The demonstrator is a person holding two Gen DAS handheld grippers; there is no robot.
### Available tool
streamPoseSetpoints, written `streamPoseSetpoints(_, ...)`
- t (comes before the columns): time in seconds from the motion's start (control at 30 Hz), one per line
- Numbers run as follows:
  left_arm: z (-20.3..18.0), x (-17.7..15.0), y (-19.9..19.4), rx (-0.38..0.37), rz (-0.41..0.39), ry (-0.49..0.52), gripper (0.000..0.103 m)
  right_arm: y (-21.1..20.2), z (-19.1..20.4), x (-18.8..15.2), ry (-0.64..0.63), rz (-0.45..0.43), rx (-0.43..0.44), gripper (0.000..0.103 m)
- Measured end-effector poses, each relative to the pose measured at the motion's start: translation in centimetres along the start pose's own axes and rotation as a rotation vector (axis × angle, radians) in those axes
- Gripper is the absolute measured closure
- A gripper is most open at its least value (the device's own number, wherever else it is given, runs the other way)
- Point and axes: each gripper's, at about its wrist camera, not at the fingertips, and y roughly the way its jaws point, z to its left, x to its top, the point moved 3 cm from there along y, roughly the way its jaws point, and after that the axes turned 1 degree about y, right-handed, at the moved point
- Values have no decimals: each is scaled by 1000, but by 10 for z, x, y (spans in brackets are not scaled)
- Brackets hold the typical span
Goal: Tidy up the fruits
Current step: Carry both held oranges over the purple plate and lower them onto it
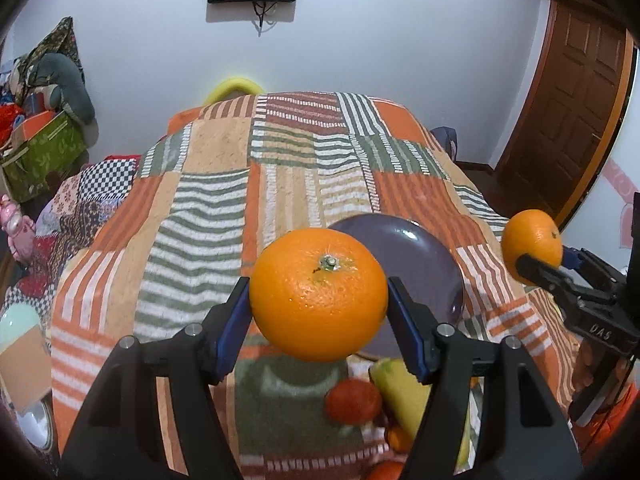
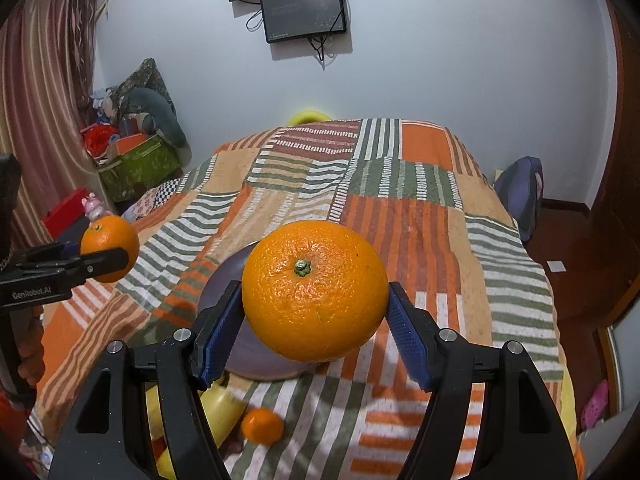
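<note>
My left gripper [image 1: 319, 294] is shut on a large orange [image 1: 319, 294] and holds it in the air above the bed. My right gripper [image 2: 315, 291] is shut on a second orange [image 2: 315, 291]. Each gripper and its orange shows in the other view, the right one at the right edge [image 1: 532, 244], the left one at the left edge [image 2: 110, 248]. A grey-purple plate [image 1: 424, 264] lies on the bedspread under both oranges; it also shows in the right wrist view [image 2: 224, 284].
On the striped patchwork bedspread [image 1: 224, 208] near me lie a red fruit [image 1: 353, 400], a yellow-green fruit [image 1: 400, 396], a small mandarin [image 2: 262, 426] and a yellow fruit [image 2: 222, 408]. Boxes and clutter [image 1: 40, 148] stand left, a wooden door [image 1: 572, 120] right.
</note>
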Motion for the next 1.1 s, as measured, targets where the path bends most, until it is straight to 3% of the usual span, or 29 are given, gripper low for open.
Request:
streamPoseSetpoints(0.23, -10, 15, 34, -14, 20, 42, 38, 30, -3, 3, -15, 28, 2, 36)
streamPoseSetpoints(0.73, -17, 24, 119, -83, 149, 62, 38, 99, 1, 14, -75, 113, 43, 36)
streamPoseSetpoints(1.1, -8, 29, 165, -51, 173, 81, 38, 127, 2, 17, -146, 161, 60, 36)
